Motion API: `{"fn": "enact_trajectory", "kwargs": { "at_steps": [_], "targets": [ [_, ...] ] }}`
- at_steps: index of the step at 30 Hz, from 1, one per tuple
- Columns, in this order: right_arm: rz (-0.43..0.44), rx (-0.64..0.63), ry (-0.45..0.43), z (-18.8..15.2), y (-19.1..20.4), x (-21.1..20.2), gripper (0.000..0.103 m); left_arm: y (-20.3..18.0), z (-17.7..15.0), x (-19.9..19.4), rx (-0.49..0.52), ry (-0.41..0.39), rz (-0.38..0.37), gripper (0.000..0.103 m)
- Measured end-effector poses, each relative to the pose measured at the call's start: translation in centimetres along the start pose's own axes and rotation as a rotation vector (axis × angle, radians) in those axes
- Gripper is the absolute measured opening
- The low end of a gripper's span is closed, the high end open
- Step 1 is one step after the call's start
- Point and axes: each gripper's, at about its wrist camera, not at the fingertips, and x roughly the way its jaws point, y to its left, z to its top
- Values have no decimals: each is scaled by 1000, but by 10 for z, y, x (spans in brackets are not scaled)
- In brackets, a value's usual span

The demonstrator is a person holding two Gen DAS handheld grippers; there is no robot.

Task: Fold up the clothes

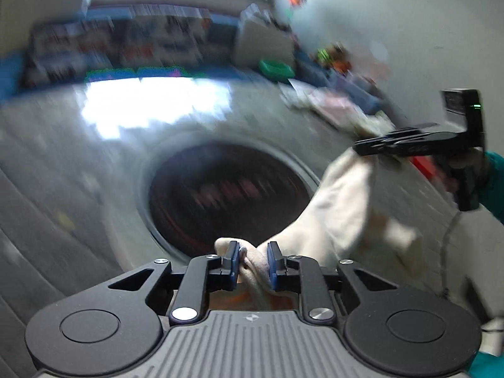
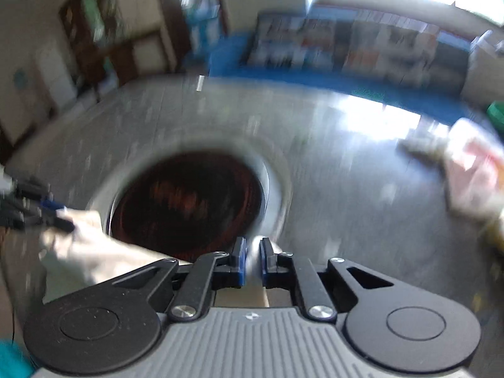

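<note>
A cream-coloured garment point(image 1: 340, 208) hangs in the air, stretched between both grippers above the grey table point(image 1: 94, 163). My left gripper point(image 1: 252, 263) is shut on one bunched edge of it. My right gripper point(image 2: 252, 261) is shut on another edge; in the left wrist view it shows at the right point(image 1: 378, 148) pinching the cloth. The garment also shows in the right wrist view point(image 2: 91, 245), running left to the left gripper point(image 2: 60, 217). Both views are motion-blurred.
A round dark recess point(image 1: 226, 195) sits in the table's middle, also in the right wrist view point(image 2: 189, 201). A pile of other clothes point(image 1: 334, 107) lies at the table's far right. A green basin point(image 1: 275, 69) and shelves stand behind.
</note>
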Motion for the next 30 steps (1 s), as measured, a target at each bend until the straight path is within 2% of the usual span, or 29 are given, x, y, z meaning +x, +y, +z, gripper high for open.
{"fn": "enact_trajectory", "kwargs": {
  "at_steps": [2, 3, 4, 5, 6, 8, 9, 11, 13, 14, 17, 19, 20, 21, 23, 24, 27, 28, 29, 30],
  "targets": [
    [-67, 38, -162, 14, -7, -9, 8, 10, 9, -1, -12, -77, 67, 22],
    [-92, 66, -211, 17, -12, -9, 8, 16, 13, -1, -26, -106, 92, 22],
    [-82, 108, -212, 19, -19, -5, 9, 22, 16, 0, -41, -132, 114, 22],
    [-73, 150, -213, 21, -25, -1, 11, 28, 17, 4, -52, -123, 114, 22],
    [-80, 180, -190, 20, -29, 5, 13, 33, 18, 7, -58, -106, 106, 22],
    [-51, 217, -139, 17, -32, 17, 33, 36, 19, 11, -42, -89, 121, 26],
    [-27, 219, -115, 16, -33, 22, 33, 38, 21, 12, -51, -89, 132, 30],
    [-11, 214, -75, 15, -32, 36, 33, 45, 27, 15, -87, -92, 124, 52],
    [28, 236, -13, 13, -35, 51, 33, 50, 33, 24, -106, -64, 128, 57],
    [31, 242, 1, 12, -34, 55, 34, 51, 35, 31, -109, -37, 135, 64],
    [48, 222, 92, 6, -20, 72, 33, 57, 41, 53, -117, 45, 154, 67],
    [34, 184, 116, 4, -12, 76, 28, 63, 41, 64, -127, 79, 130, 59],
    [27, 165, 128, 4, -8, 77, 19, 65, 41, 69, -131, 92, 114, 38],
    [28, 155, 128, 4, -7, 78, 10, 67, 41, 72, -131, 93, 91, 27],
    [-2, 128, 93, 8, -4, 74, 8, 69, 46, 73, -133, 64, 91, 12],
    [-31, 109, 57, 11, -2, 71, 7, 70, 49, 72, -128, 41, 98, 9],
    [-111, 125, -95, 22, -2, 59, 5, 69, 63, 63, -103, -103, 176, 9],
    [-132, 126, -119, 23, -3, 57, 5, 69, 66, 63, -96, -145, 232, 9],
    [-215, 108, -183, 27, -3, 53, 6, 71, 68, 63, -97, -171, 287, 9],
    [-236, 124, -180, 28, -6, 53, 11, 74, 68, 65, -113, -181, 310, 9]
  ]
}}
